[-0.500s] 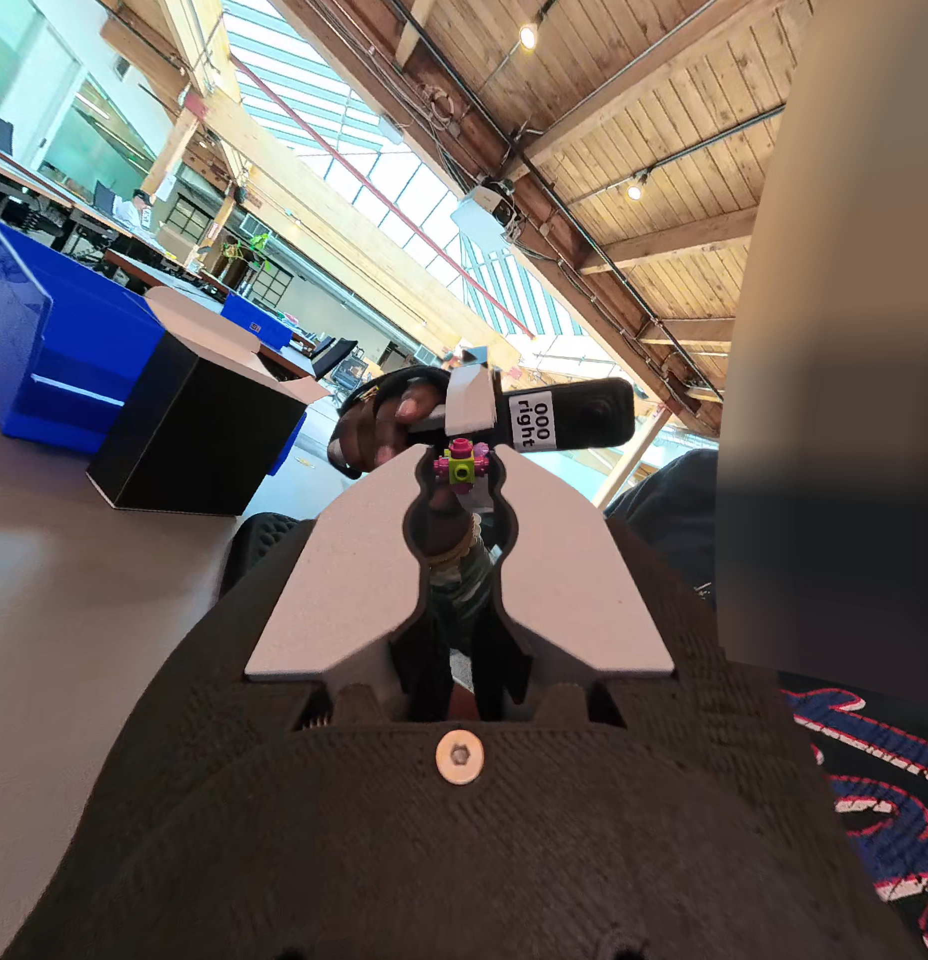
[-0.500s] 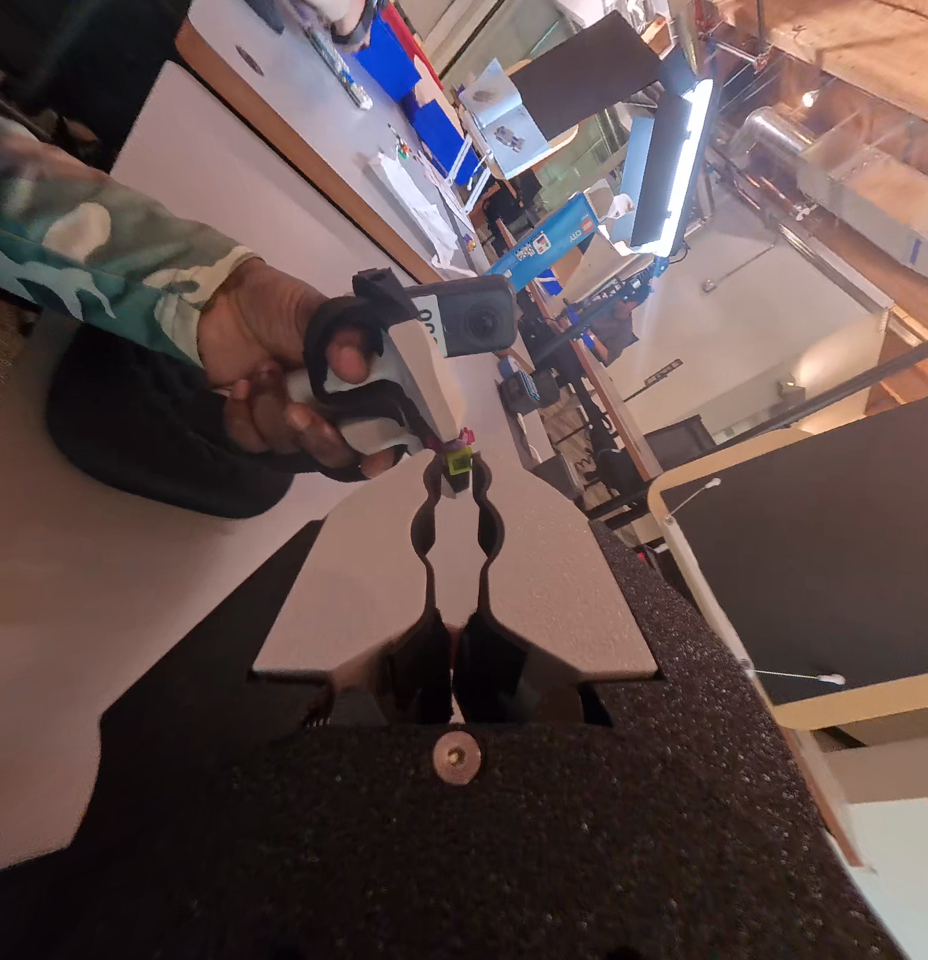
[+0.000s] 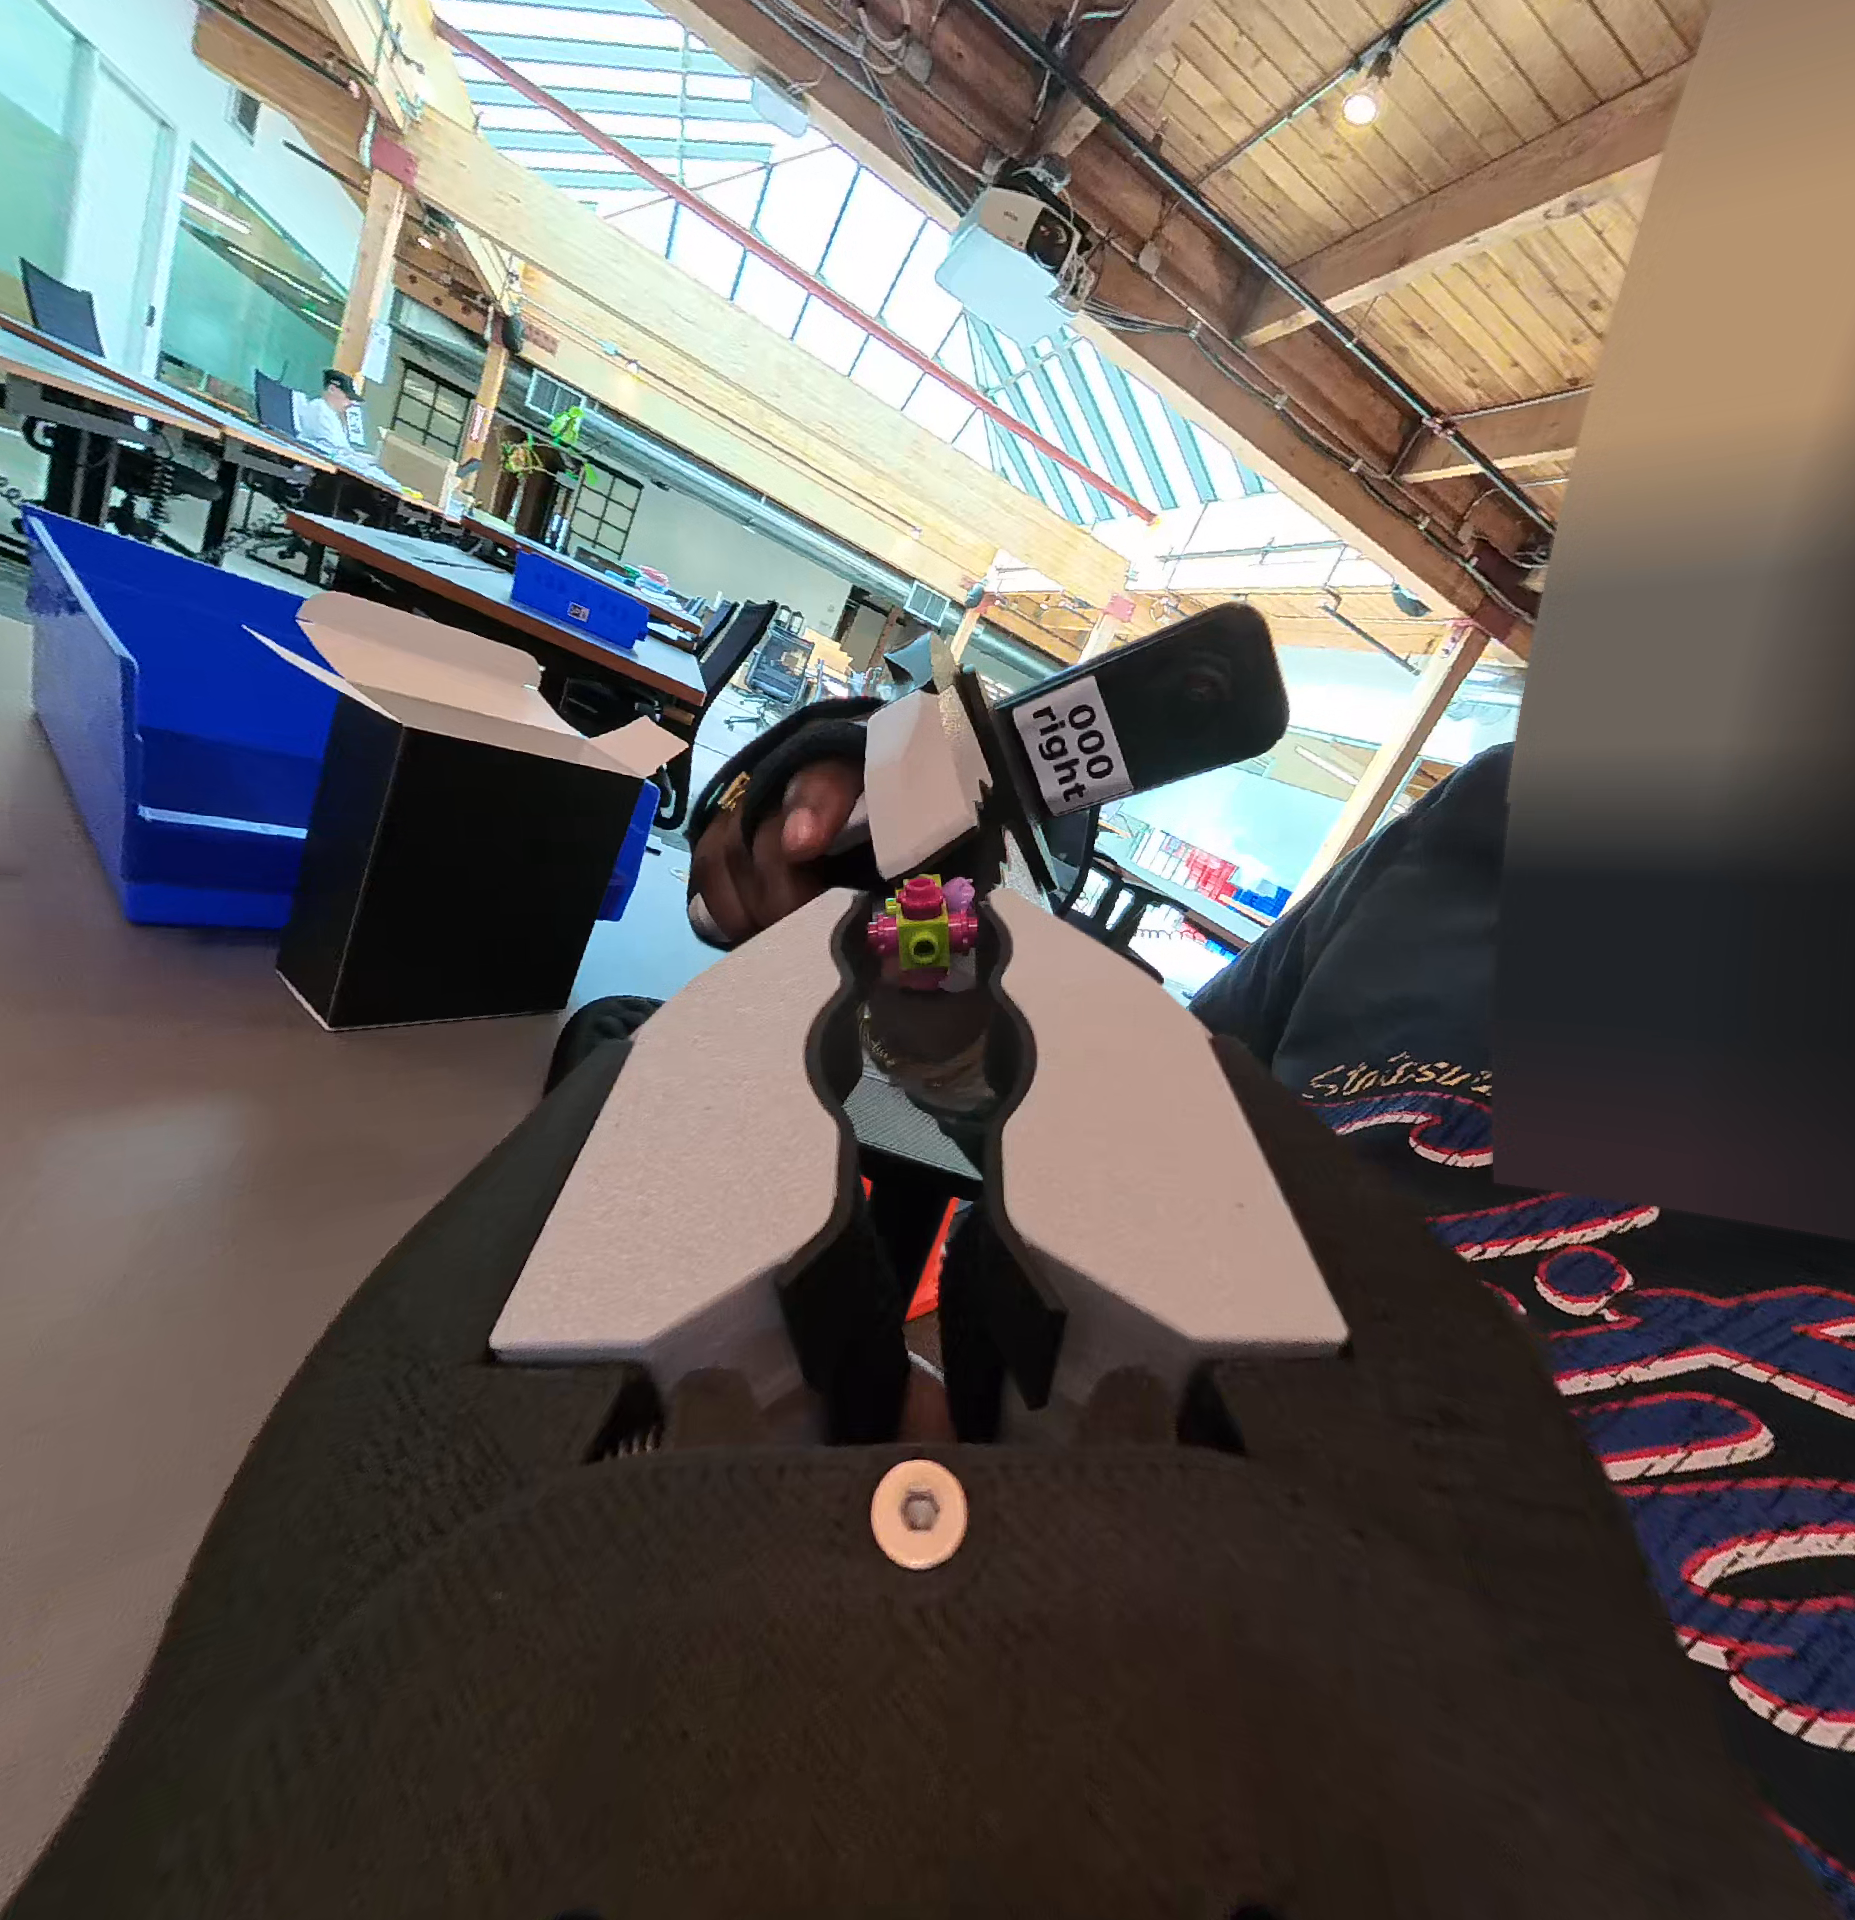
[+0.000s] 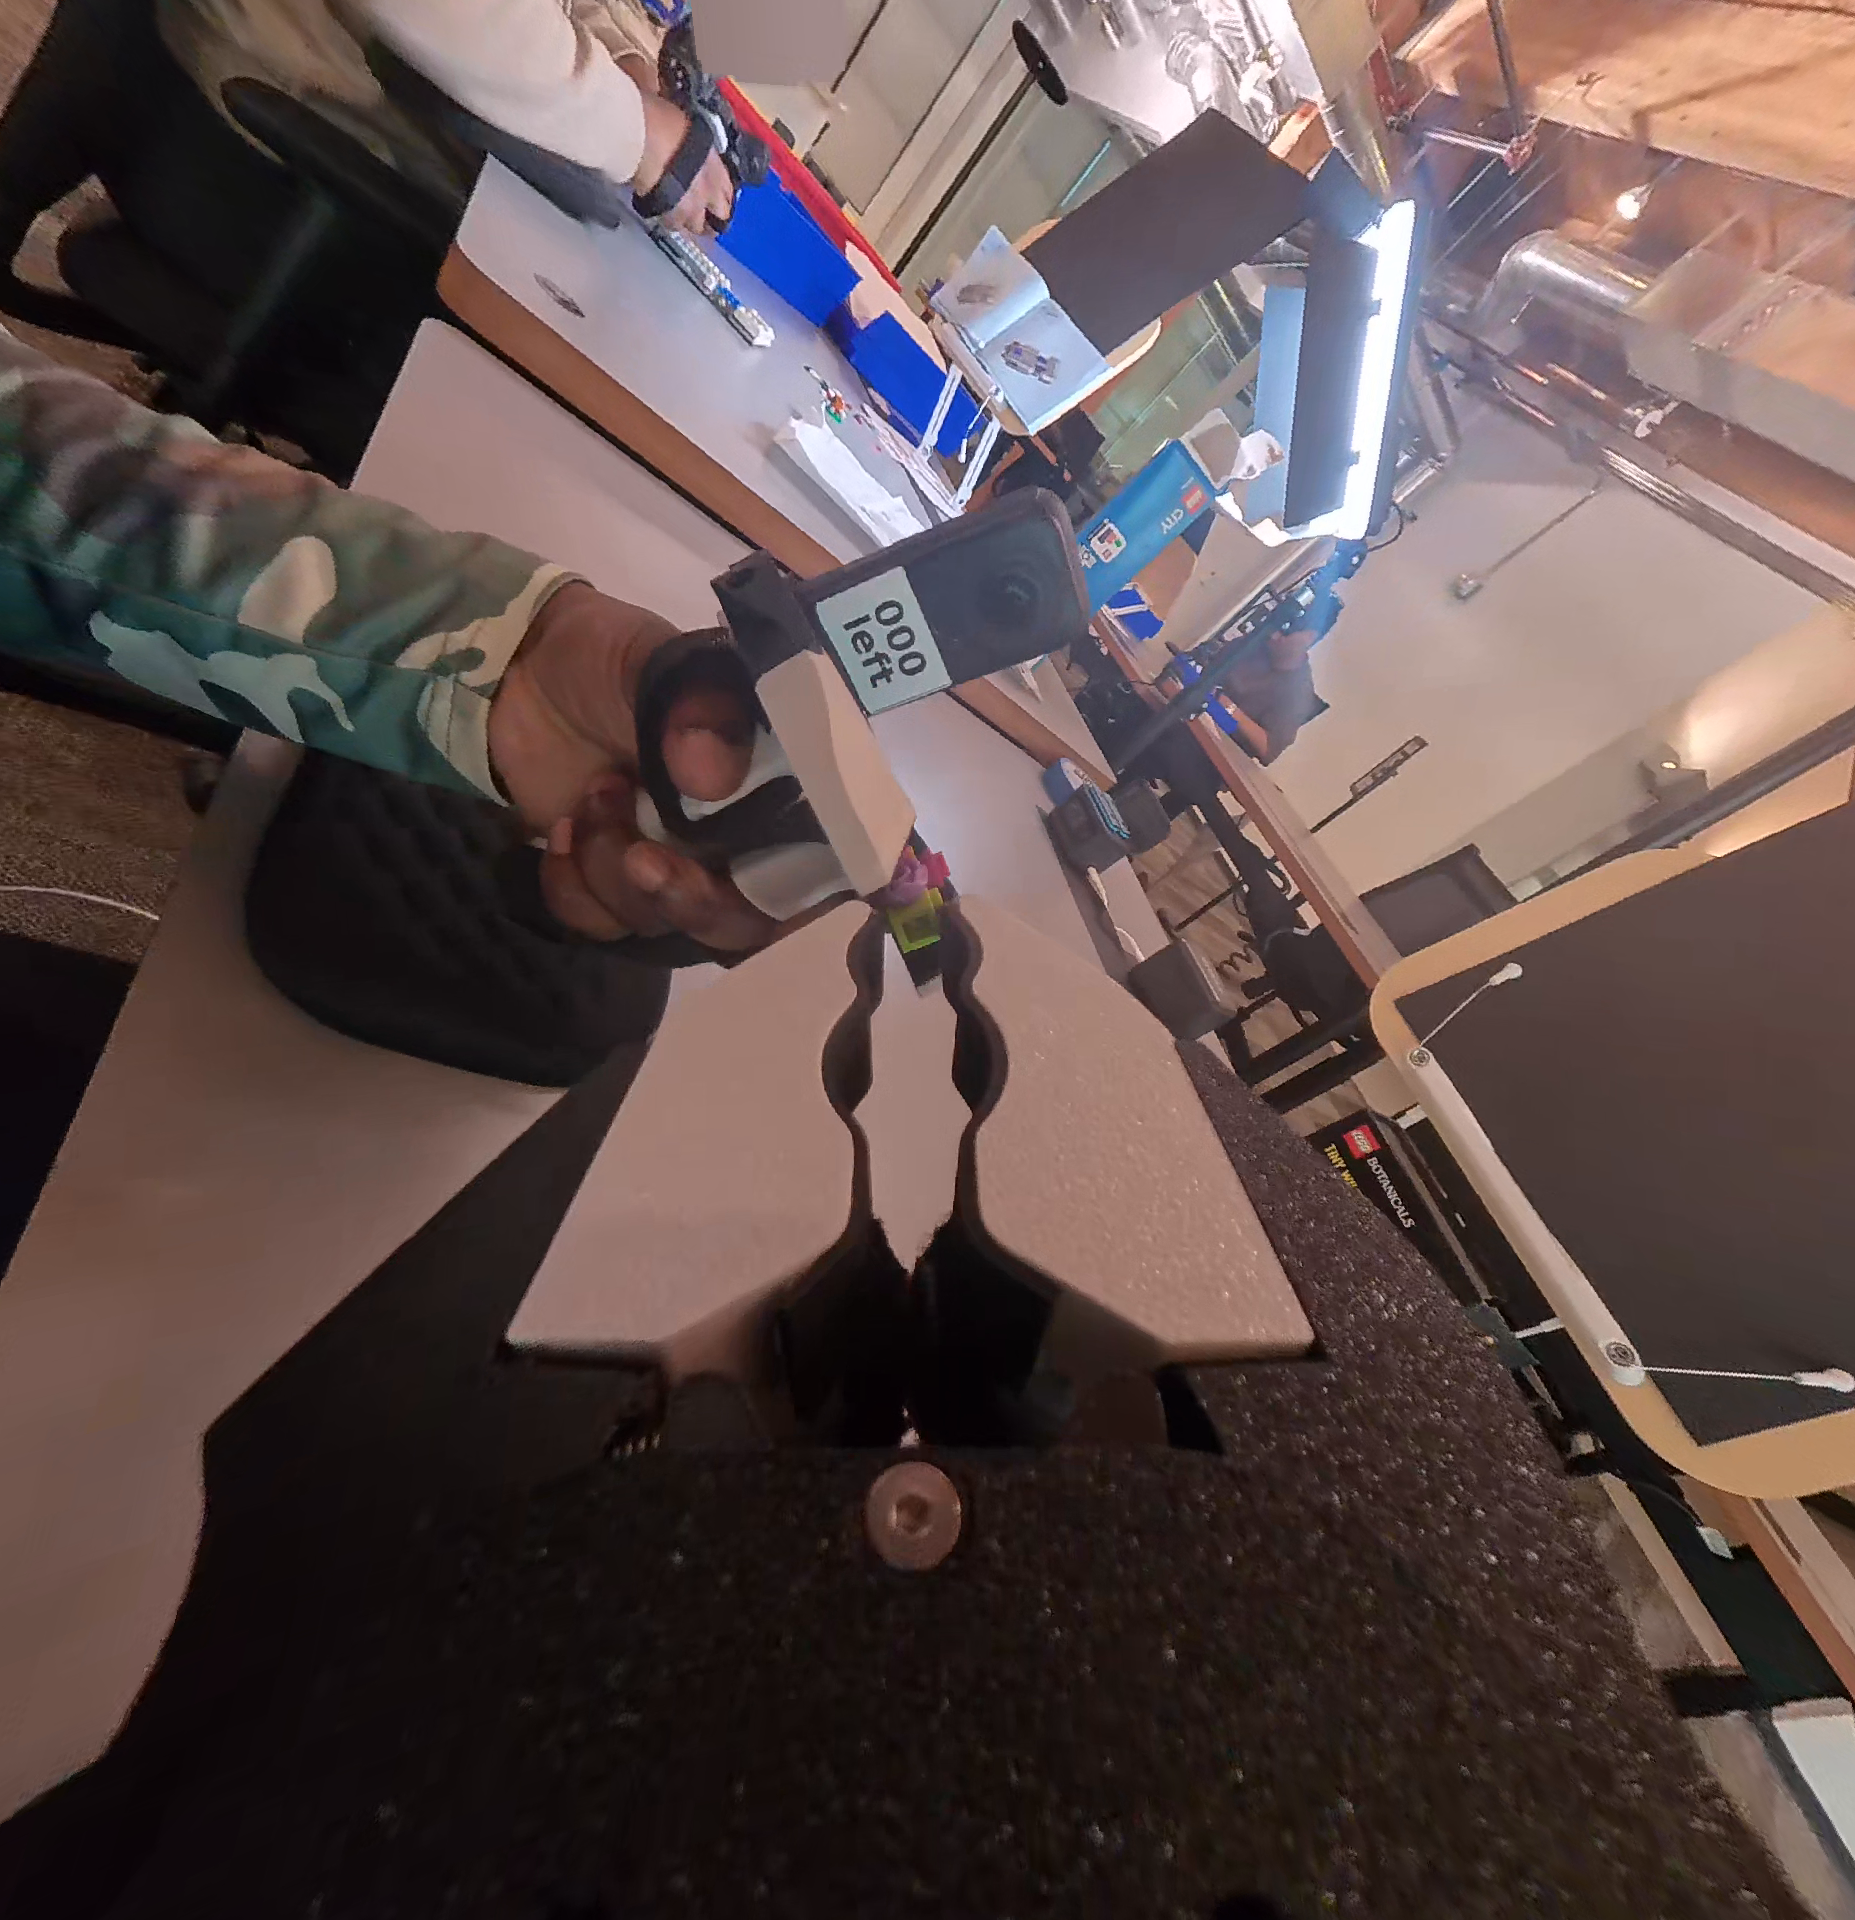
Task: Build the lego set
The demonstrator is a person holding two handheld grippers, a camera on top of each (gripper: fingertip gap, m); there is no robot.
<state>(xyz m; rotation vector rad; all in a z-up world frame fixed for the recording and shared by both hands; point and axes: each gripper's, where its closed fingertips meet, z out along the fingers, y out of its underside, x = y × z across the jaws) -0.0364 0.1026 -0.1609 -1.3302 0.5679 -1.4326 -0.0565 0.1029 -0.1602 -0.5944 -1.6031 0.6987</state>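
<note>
the two claws meet tip to tip above the grey table (image 3: pixel 175 1195), so much of the small lego piece (image 3: pixel 921 928) is hidden between them; only a lime green cube with magenta studs and a pale purple bit shows. the left gripper (image 3: pixel 923 914) is clenched on the lego piece, right at its fingertips. the right gripper (image 4: pixel 915 920) comes at the piece from the other side with its tips narrowly parted around it; whether it truly clamps it is hard to make out. each claw's camera wears a white label with dark print. a black open-flapped box (image 3: pixel 455 862) and a blue bin (image 3: pixel 164 748) sit off to the left claw's left. a hand (image 4: pixel 611 800) in a camouflage sleeve squeezes the left grip.
</note>
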